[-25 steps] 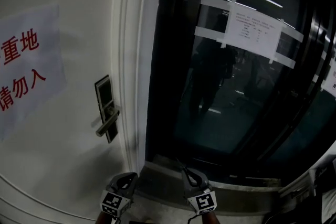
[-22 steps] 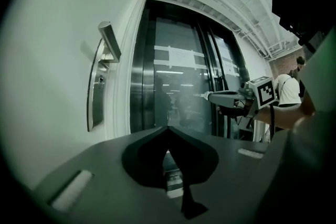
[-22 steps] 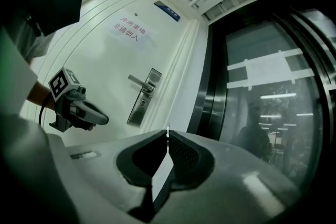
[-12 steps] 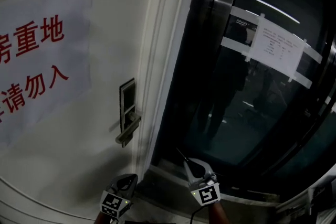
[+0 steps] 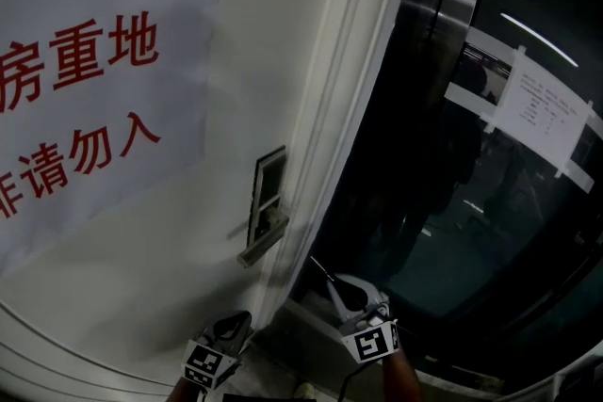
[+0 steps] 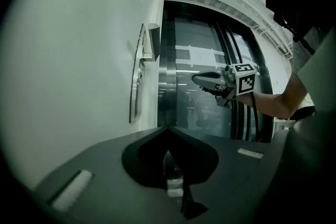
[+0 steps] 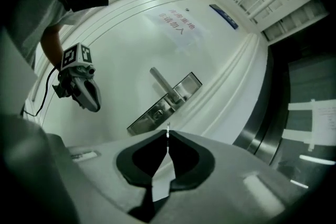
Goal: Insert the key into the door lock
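The silver lock plate with its lever handle sits on the white door. In the right gripper view the plate lies just ahead, with the keyhole below the lever. My right gripper is shut on a thin key, which points up towards the plate. The key's tip pokes out past the closed jaws, short of the keyhole. My left gripper hangs lower left by the door, and in its own view its jaws meet with nothing in them.
A paper sign with red characters is stuck on the door. A white moulded frame edges it. To the right stand dark glass panels with a taped notice. The left gripper shows beside the plate.
My right gripper has risen and drawn closer to the lock plate with the key. The view has swung so the door and lock sit further right and larger. The left gripper shifted slightly.
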`<control>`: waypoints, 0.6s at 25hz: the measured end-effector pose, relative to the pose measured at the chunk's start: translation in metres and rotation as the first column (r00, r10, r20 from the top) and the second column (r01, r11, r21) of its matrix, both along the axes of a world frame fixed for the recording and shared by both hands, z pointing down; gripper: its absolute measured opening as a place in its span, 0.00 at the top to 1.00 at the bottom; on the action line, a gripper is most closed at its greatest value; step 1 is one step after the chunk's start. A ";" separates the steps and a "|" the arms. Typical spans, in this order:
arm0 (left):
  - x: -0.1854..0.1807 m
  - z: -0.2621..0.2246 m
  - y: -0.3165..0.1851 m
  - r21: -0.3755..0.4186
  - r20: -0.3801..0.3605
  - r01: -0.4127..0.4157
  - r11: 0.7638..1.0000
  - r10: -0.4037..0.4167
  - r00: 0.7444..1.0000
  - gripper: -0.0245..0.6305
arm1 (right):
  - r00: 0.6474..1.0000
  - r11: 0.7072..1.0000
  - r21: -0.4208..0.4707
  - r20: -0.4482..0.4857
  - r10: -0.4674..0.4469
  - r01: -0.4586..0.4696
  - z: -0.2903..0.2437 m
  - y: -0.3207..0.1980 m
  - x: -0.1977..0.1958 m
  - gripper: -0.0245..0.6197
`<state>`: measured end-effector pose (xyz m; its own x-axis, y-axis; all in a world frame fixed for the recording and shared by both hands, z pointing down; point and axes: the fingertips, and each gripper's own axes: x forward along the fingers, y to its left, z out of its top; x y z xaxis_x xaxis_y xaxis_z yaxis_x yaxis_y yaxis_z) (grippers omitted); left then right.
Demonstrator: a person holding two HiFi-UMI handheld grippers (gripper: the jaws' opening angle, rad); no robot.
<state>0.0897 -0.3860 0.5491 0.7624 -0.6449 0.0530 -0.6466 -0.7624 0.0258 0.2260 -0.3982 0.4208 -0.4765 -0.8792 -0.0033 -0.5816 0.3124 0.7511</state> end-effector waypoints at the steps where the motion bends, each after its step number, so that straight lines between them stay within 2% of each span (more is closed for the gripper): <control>1: -0.002 0.001 -0.003 -0.001 0.001 0.013 1.000 -0.013 1.000 0.96 | 1.000 1.000 0.005 -0.023 -0.017 0.017 0.000 -0.004 -0.005 0.95; 5: -0.011 0.000 -0.013 -0.002 0.001 0.061 0.998 -0.061 0.998 0.96 | 0.991 0.996 0.008 -0.104 -0.088 0.090 0.000 -0.019 -0.023 0.95; 15: -0.017 -0.002 -0.022 0.009 0.010 0.147 0.989 -0.147 0.989 0.96 | 0.946 0.978 0.059 -0.273 -0.175 0.198 -0.005 -0.048 -0.046 0.95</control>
<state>0.0727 -0.4082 0.5473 0.6586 -0.7504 0.0551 -0.7520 -0.6591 0.0122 0.1797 -0.4459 0.4154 -0.6260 -0.7762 0.0750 -0.2951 0.3248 0.8986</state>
